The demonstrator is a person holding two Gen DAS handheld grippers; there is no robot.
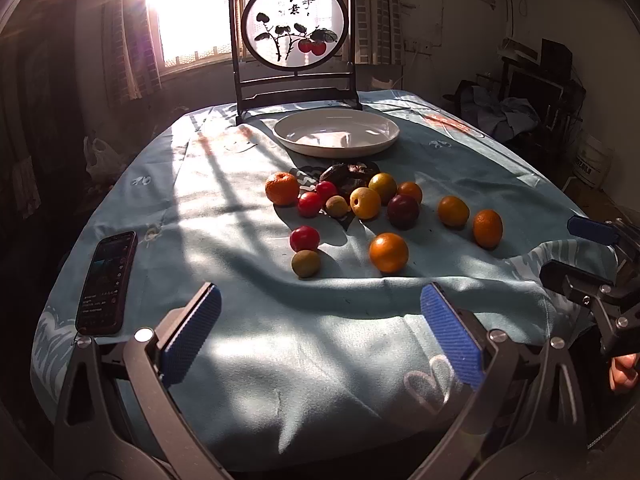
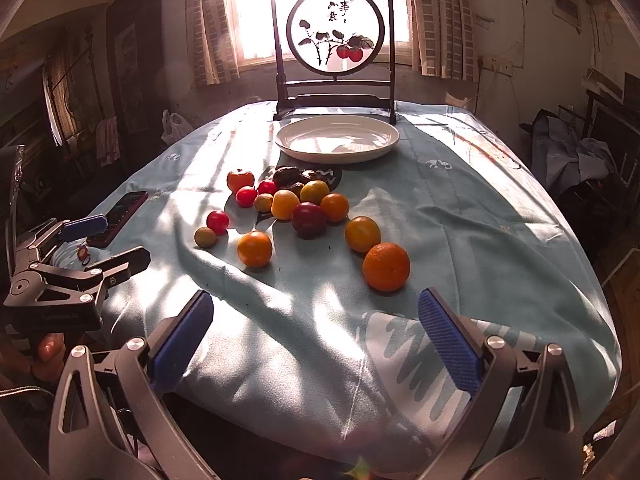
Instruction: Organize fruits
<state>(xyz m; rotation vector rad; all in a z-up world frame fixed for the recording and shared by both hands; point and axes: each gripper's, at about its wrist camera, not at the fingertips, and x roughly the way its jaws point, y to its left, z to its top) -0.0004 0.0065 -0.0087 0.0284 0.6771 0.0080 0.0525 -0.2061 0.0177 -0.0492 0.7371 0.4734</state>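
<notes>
Several fruits lie loose on the blue tablecloth: oranges (image 1: 388,252) (image 2: 386,266), red tomatoes (image 1: 305,239) (image 2: 218,221), a dark plum (image 1: 403,211) (image 2: 308,219), yellow plums (image 1: 365,203) and small green fruits (image 1: 306,263). An empty white plate (image 1: 380,142) (image 2: 380,148) stands behind them. My left gripper (image 1: 320,312) is open and empty at the table's near edge; it also shows in the right wrist view (image 2: 116,240). My right gripper (image 2: 316,320) is open and empty near the front edge, right of the left one; it also shows in the left wrist view (image 1: 576,248).
A smartphone (image 1: 107,282) (image 2: 122,216) lies at the left of the table. A framed round painting on a stand (image 1: 296,36) (image 2: 335,40) stands behind the plate. A dark pile (image 1: 350,176) sits on a dark mat among the fruits. The cloth is wrinkled near the front.
</notes>
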